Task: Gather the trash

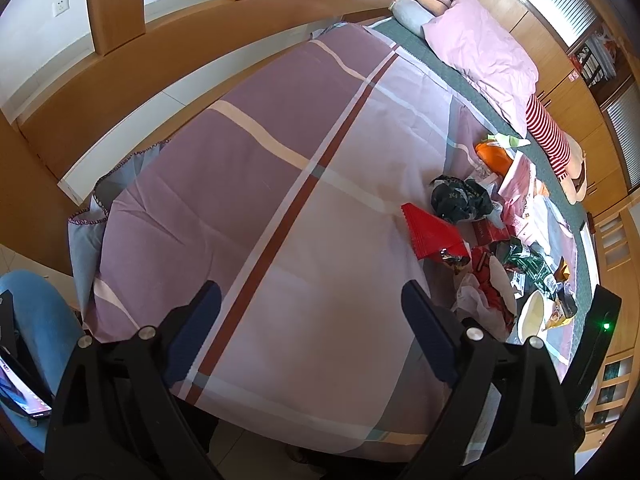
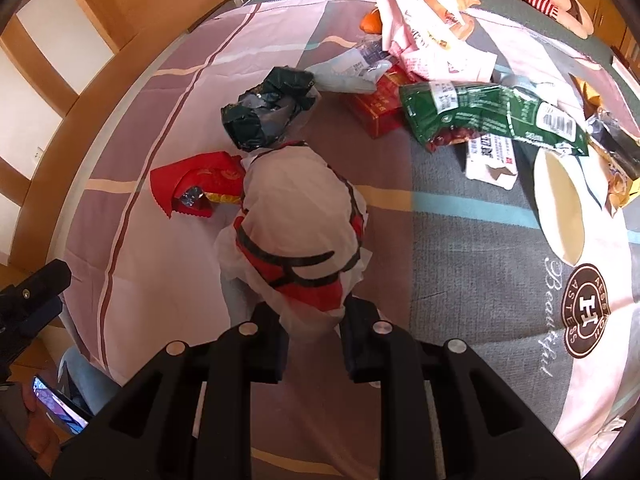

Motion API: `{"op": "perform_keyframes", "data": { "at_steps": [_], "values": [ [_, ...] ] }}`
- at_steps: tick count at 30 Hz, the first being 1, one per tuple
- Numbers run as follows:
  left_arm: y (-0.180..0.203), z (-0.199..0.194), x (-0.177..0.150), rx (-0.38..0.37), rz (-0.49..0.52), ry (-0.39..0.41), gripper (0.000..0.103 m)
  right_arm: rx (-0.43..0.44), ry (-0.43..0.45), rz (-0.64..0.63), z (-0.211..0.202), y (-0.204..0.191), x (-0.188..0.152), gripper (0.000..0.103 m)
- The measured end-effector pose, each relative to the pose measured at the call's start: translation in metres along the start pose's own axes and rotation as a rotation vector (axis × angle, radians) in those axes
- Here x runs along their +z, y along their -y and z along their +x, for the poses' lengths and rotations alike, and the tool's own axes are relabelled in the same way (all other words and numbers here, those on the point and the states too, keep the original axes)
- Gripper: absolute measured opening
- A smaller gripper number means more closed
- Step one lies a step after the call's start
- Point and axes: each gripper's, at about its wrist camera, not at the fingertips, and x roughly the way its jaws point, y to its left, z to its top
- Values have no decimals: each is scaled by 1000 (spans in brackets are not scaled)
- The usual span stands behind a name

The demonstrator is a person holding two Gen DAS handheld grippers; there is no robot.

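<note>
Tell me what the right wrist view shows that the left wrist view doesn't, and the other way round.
Only the right wrist view shows the right gripper shut on the white plastic bag, plus the round brown logo on the bedcover. Only the left wrist view shows the left gripper open over bare bedcover, and the wall socket. Both show the red wrapper, the dark crumpled bag and the green packet.

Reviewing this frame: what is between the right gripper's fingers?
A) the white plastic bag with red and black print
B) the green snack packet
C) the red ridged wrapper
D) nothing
A: in the right wrist view, the right gripper has its fingers closed on the lower end of the white plastic bag, while the green snack packet lies apart on the bed.
</note>
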Motion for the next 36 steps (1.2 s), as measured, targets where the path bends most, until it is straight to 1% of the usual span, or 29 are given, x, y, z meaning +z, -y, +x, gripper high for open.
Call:
{"op": "perform_keyframes", "data": {
  "at_steps": [4,8,21,24,31,36],
  "values": [
    [-1,1,0,3,-5,0,91,-24,22,29,-4,7,1,22],
    [-1,2,0,5,-3,1,91,-8,17,63,-5,14,2,22],
    [-1,3,-1,7,-2,0,91,-12,14,65,-4,12,3,22],
    [-2,3,-1,8,-4,0,91,-21,26,87,-7,16,2,22],
    [0,5,-4,8,8,10,91,-32,62,181,-17,38,-1,22],
    [4,6,-2,10,26,10,91,-34,57,195,-17,41,-1,22]
  ]
}}
